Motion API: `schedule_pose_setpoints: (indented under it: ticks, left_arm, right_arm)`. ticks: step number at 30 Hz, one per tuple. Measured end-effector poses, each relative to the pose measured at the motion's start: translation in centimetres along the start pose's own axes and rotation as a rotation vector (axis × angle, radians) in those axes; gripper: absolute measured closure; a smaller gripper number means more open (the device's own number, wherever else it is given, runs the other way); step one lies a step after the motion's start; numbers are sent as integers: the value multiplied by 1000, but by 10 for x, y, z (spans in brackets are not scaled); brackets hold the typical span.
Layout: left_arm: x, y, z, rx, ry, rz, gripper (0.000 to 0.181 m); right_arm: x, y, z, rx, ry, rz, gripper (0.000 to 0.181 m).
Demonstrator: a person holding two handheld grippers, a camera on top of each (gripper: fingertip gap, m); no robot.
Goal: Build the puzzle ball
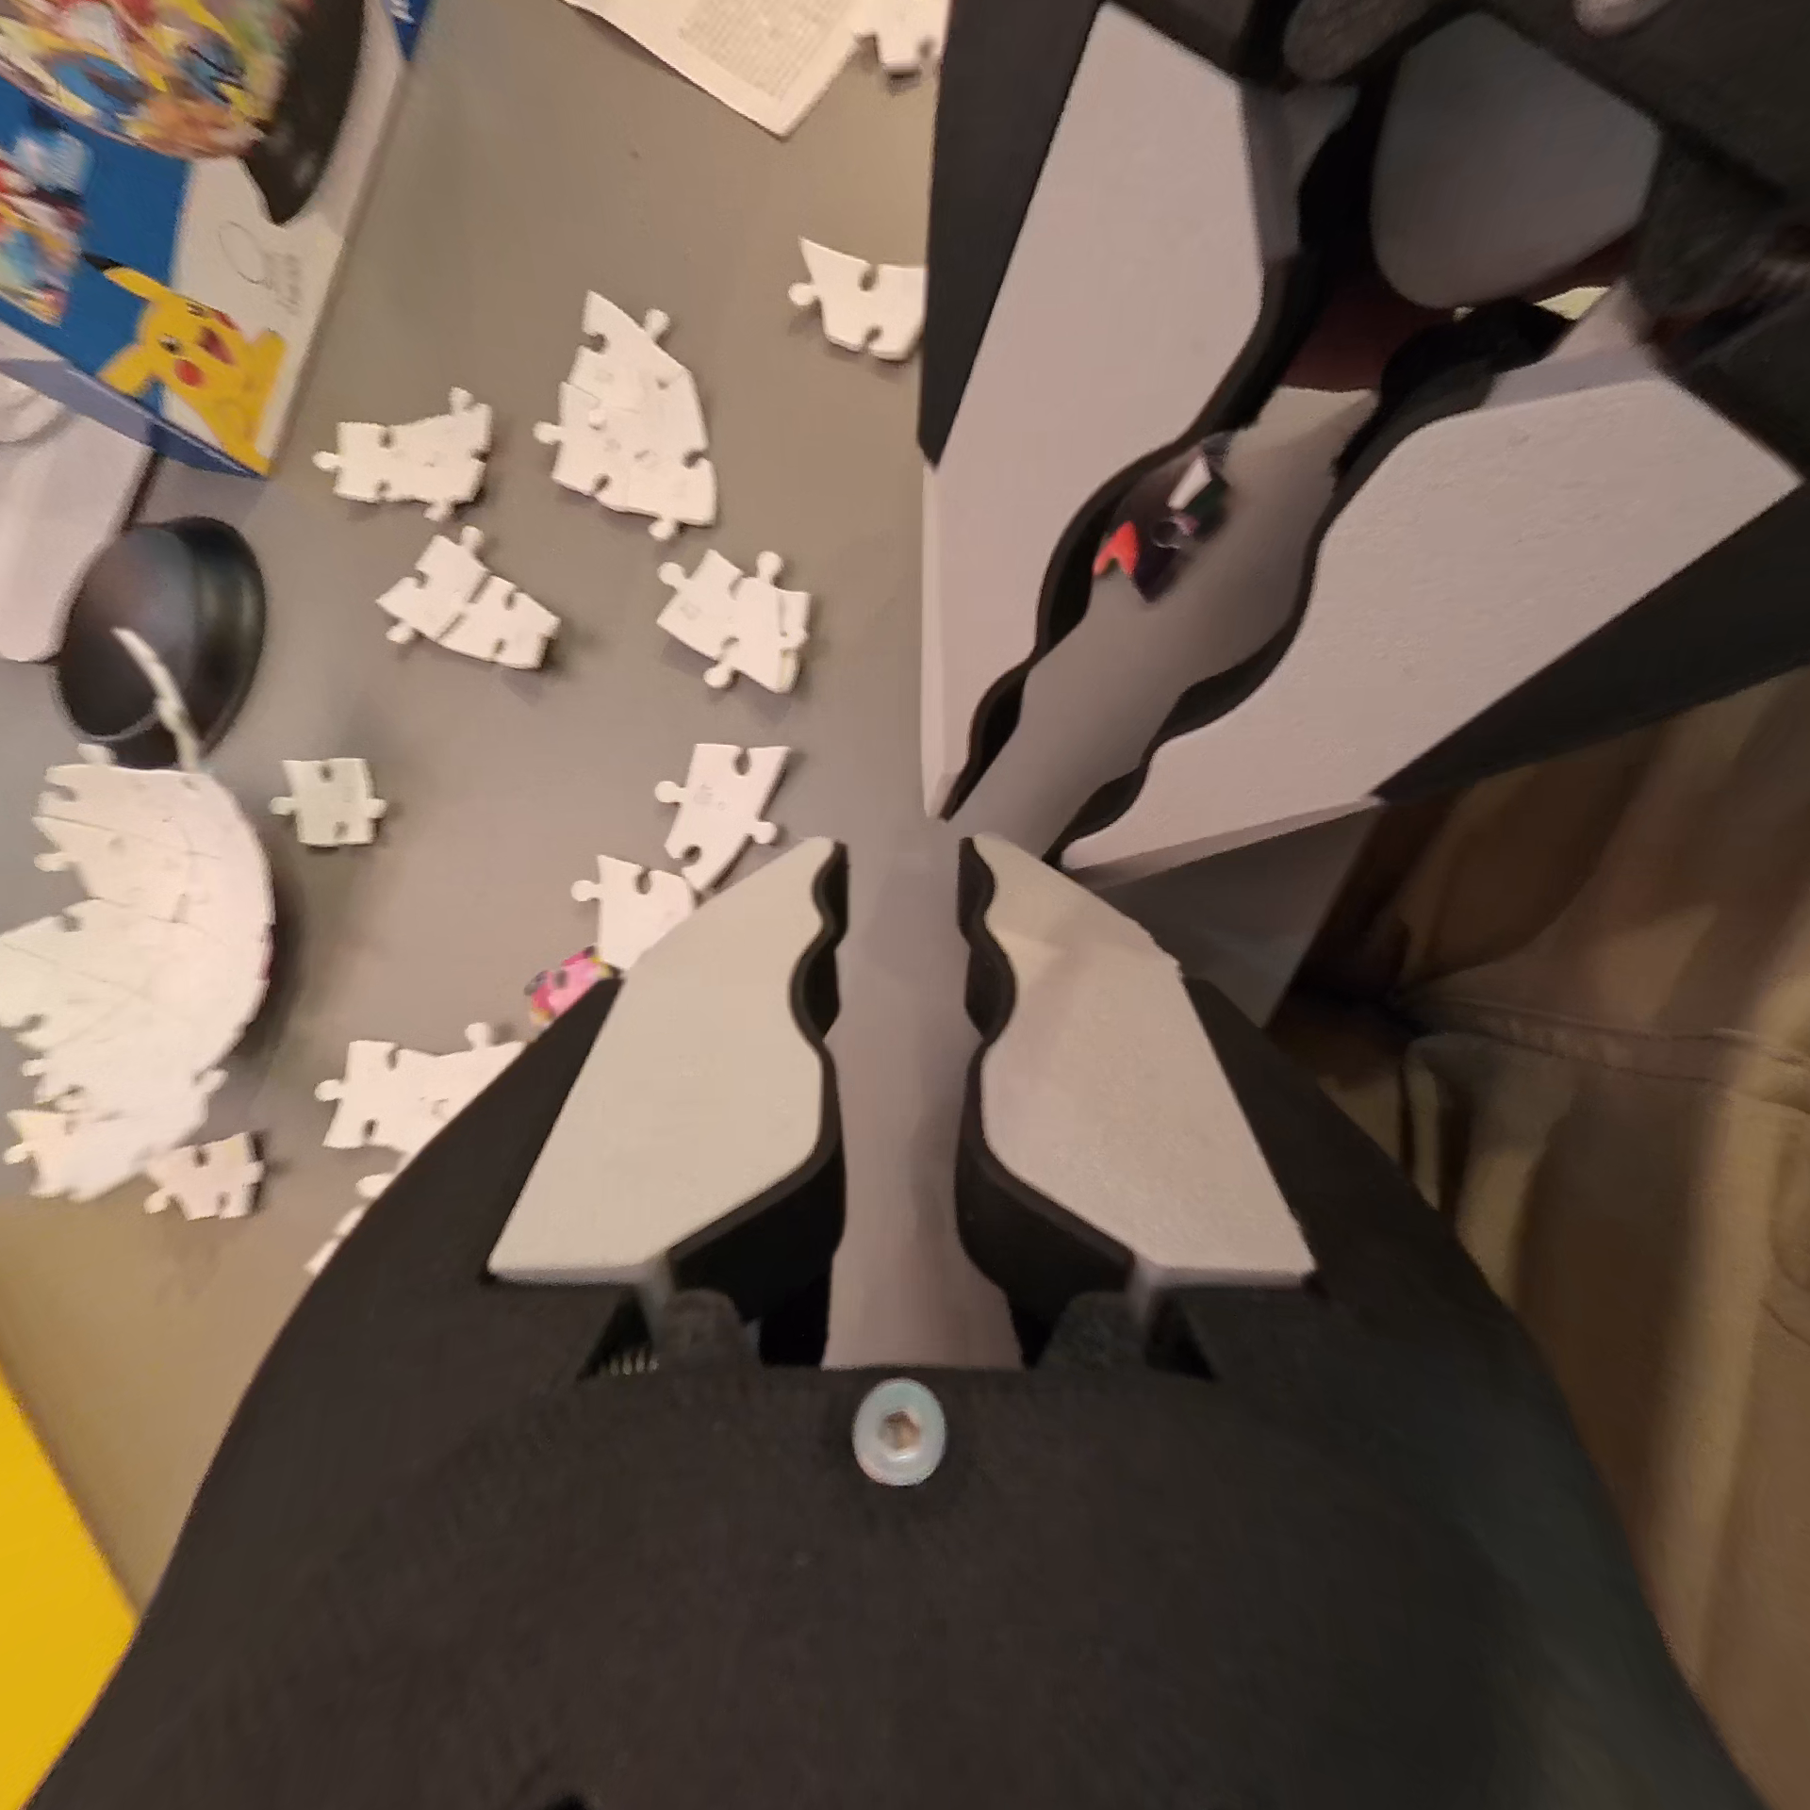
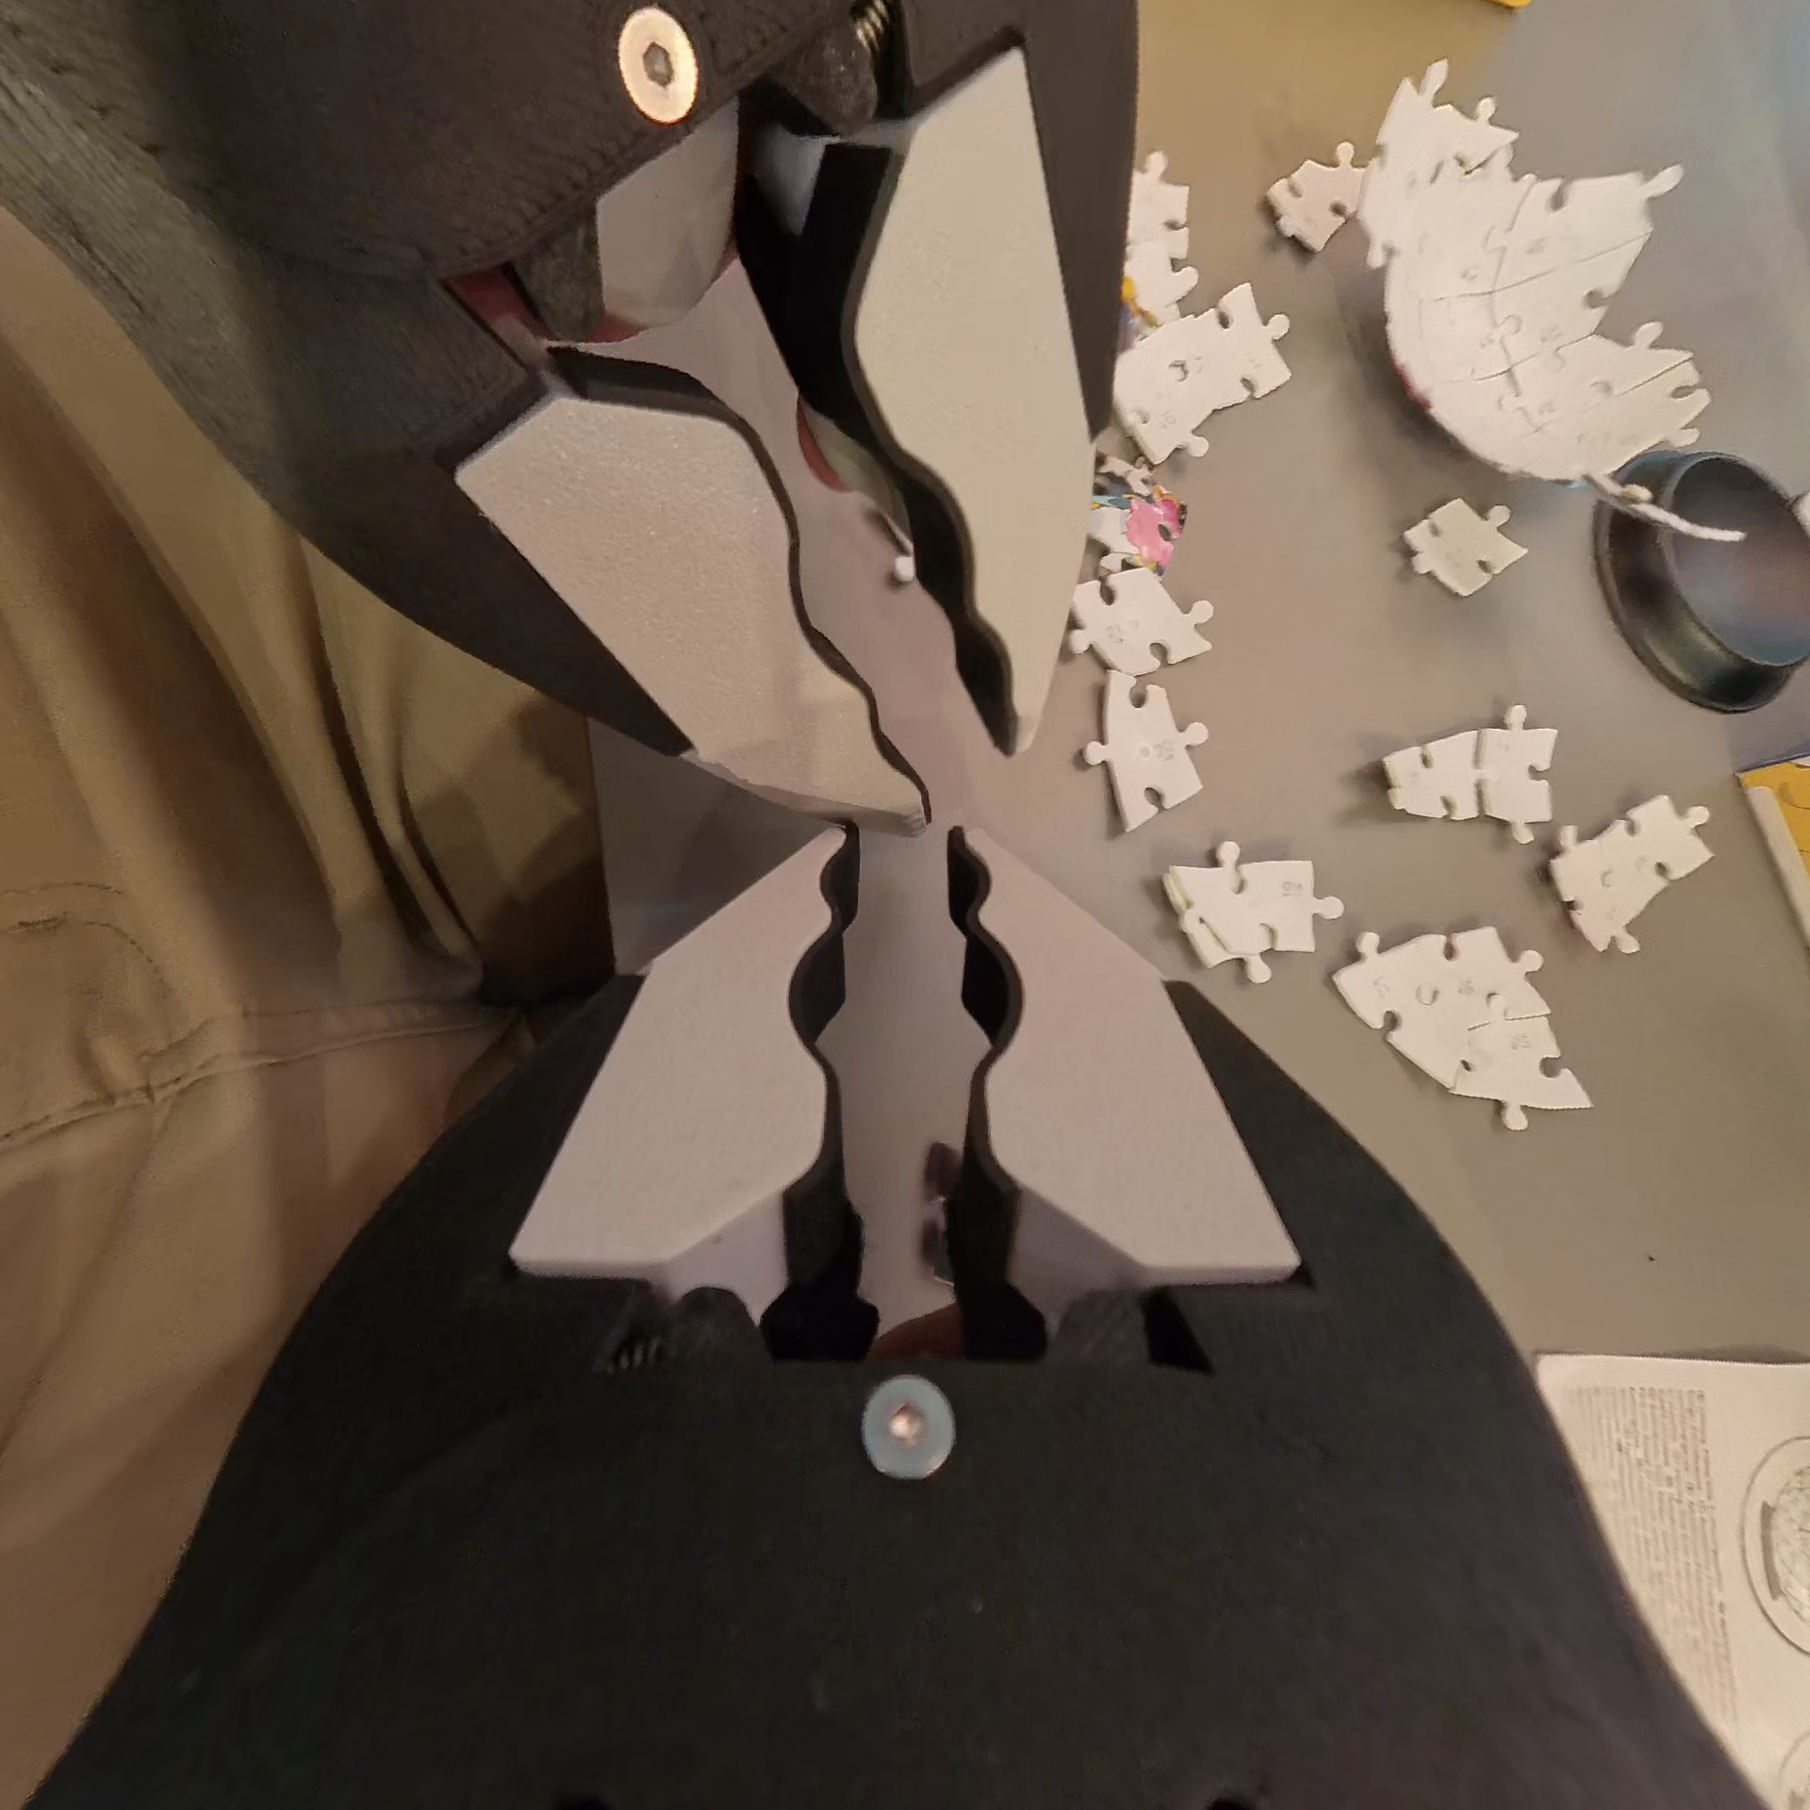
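Left wrist view: the left gripper [image 1: 906, 857] fills the lower centre of the frame, jaws slightly apart with nothing between them. Just beyond, in the upper right, the right gripper [image 1: 1009, 823] points back toward it, tips nearly meeting; its jaws stand apart at the tips, and a small dark puzzle piece [image 1: 1166, 529] shows in the gap deeper in, though contact with the pads cannot be told. Only this view shows the puzzle box [image 1: 147, 323] at upper left. The black ring stand [image 1: 166, 646] at mid left appears to hold nothing; the partly built puzzle ball [image 1: 127, 940], a white curved shell, lies just below it on the grey table [image 1: 548, 196]. Loose white pieces [image 1: 627, 441] lie scattered across the middle.

Right wrist view: the right gripper [image 2: 901, 837] occupies the lower centre, with a narrow gap between its tips. The left gripper [image 2: 965, 784] slants down from the upper left. Only this view shows the printed leaflet [image 2: 1685, 1548] at lower right. The puzzle ball [image 2: 1508, 333] sits at upper right, touching the ring stand [image 2: 1704, 597]. A colourful face-up piece [image 2: 1151, 524] lies beside the left gripper. Tan fabric [image 2: 196, 784] fills the left side.
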State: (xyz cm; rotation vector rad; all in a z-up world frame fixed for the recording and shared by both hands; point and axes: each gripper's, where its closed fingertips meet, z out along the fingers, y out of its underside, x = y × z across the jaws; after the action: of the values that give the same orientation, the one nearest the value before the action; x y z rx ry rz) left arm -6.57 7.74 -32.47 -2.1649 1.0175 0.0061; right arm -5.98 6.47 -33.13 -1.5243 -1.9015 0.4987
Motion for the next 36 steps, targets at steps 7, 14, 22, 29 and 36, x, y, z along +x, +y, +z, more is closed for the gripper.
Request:
schedule_pose_setpoints:
  ticks: [7, 14, 22, 29, 36]
  left_arm:
    - [-39, 0, -11, 31, -155, 23, 144]
    - [-145, 26, -33, 91, -364, -208, 140]
    - [-214, 77, -25, 103, -353, -683, 130]
    - [-212, 89, 2, 105, -143, -925, 139]
    - [-206, 86, 19, 57, -81, -906, 162]
  right_arm:
    - [22, -4, -7, 29, 76, 53, 153]
    - [46, -2, -19, 78, 119, 156, 153]
    - [43, -2, -15, 67, 119, 132, 153]
    - [39, -3, -13, 65, 111, 124, 153]
    - [37, -3, -12, 63, 104, 120, 153]
